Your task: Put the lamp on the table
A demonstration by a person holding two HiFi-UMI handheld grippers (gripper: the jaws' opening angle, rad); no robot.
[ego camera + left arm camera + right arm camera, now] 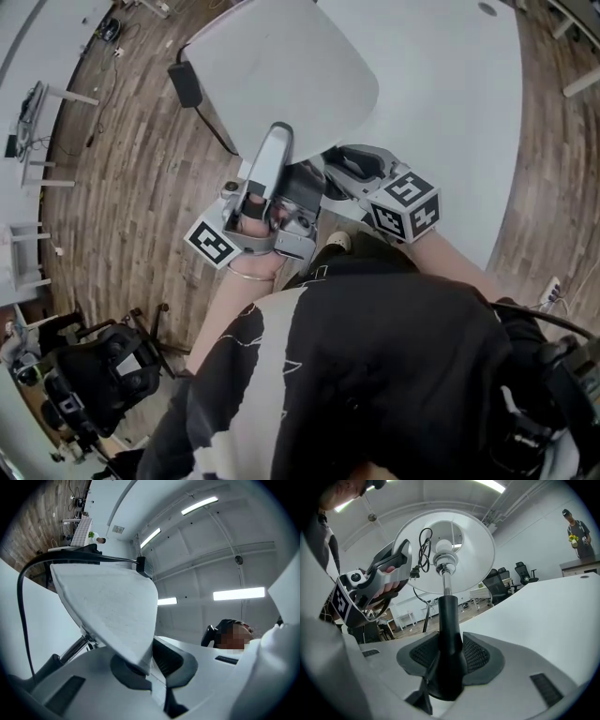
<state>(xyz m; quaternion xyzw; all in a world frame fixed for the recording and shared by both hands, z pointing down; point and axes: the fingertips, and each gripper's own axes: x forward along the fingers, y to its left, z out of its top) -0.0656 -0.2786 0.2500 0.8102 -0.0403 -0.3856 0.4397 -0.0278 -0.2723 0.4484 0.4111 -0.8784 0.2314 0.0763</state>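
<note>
Blk/wht print top [356, 375], thin wrist bangle [251, 275], b/w marker cubes [405, 204].

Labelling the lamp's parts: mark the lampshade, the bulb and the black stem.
lampshade [476, 550], right gripper view, white inner surface of the shade.
bulb [444, 547], right gripper view, its white glass.
black stem [449, 630], right gripper view, mid-stem, above the flared foot.

One lamp [449, 616], one black power adapter [185, 82], one table [450, 103], two grippers, the left gripper [149, 667] and the right gripper [446, 665], and one bystander [578, 529].
</note>
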